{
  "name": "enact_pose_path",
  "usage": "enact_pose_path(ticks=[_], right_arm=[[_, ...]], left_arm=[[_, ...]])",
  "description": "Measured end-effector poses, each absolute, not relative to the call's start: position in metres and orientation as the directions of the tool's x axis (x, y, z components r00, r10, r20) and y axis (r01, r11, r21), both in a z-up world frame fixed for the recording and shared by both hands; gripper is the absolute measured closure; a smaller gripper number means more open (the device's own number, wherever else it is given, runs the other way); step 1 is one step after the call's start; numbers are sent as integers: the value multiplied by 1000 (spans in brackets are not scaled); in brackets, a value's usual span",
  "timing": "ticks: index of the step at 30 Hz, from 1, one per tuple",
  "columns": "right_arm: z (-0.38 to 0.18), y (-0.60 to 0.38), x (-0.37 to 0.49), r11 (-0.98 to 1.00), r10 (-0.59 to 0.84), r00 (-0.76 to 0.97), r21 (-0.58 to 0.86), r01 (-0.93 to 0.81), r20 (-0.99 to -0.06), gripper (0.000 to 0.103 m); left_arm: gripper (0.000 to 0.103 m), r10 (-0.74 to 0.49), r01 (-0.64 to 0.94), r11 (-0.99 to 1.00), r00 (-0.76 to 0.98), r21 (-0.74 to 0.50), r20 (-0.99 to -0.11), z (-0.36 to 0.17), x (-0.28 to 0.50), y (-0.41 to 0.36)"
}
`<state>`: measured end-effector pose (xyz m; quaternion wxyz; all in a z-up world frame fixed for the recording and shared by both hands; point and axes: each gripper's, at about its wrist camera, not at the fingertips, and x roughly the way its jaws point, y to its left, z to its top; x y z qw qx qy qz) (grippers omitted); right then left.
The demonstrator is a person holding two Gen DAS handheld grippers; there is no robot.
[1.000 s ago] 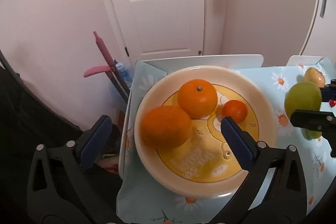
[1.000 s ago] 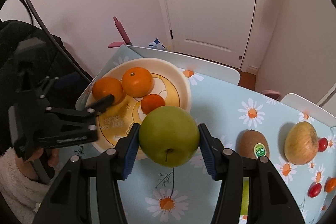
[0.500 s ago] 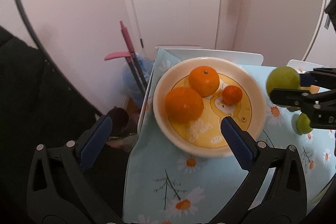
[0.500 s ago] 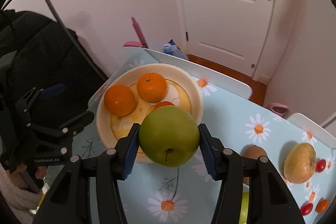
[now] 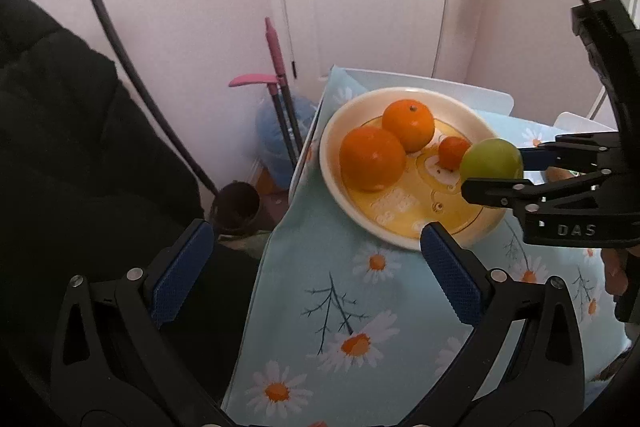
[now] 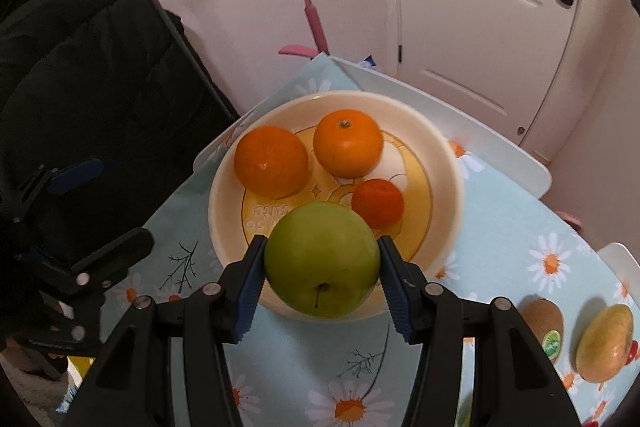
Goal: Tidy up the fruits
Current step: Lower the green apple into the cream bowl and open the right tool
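A cream bowl (image 6: 444, 163) with a yellow bottom stands at the table's far left corner and holds two oranges (image 6: 271, 161) (image 6: 347, 142) and a small tangerine (image 6: 378, 203). My right gripper (image 6: 322, 275) is shut on a green apple (image 6: 322, 267) and holds it in the air above the bowl's near rim. The left wrist view shows the same apple (image 5: 491, 159) over the bowl's (image 5: 332, 131) right side. My left gripper (image 5: 316, 271) stands open with nothing in it, back from the bowl over the table's left edge.
A kiwi (image 6: 543, 323) with a sticker, a yellowish pear-like fruit (image 6: 604, 343) and a small red fruit (image 6: 631, 351) lie on the daisy tablecloth (image 6: 520, 235) at the right. A dark coat (image 5: 60, 131) hangs left of the table. A pink-handled broom (image 5: 276, 67) leans against the wall.
The right gripper has carried the green apple from beside the bowl to over its near rim. The left gripper has drawn back and away from the bowl, still open.
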<state>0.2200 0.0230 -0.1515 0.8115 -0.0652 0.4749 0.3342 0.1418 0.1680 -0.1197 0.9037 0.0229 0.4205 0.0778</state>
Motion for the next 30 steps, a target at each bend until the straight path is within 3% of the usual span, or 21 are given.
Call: enact_pose_path(ticks=[14,16,17,18,30], right_arm=[[-175,39,226,749,478,294,209,-629,-828,52],[-171,36,224,743,502,299,227,-630,-812,36],[-167,33,224,739,528,307,250,-626,-792,15],[-163,33,224,740,542,318,262,-620,-778,2],[-131,12,212,790,514,407,233,-567,-755,1]], left_arm=[[0,154,-115,988,622,104,-767,-129,139,161],[0,154,-114,988,625,105,-765,-127,137,161],[0,154,-114,988,626,105,-764,-125,136,160],[0,152,-114,988,628,103,-763,-123,135,161],[0,121,-85,993,657,87,-744,-102,126,159]])
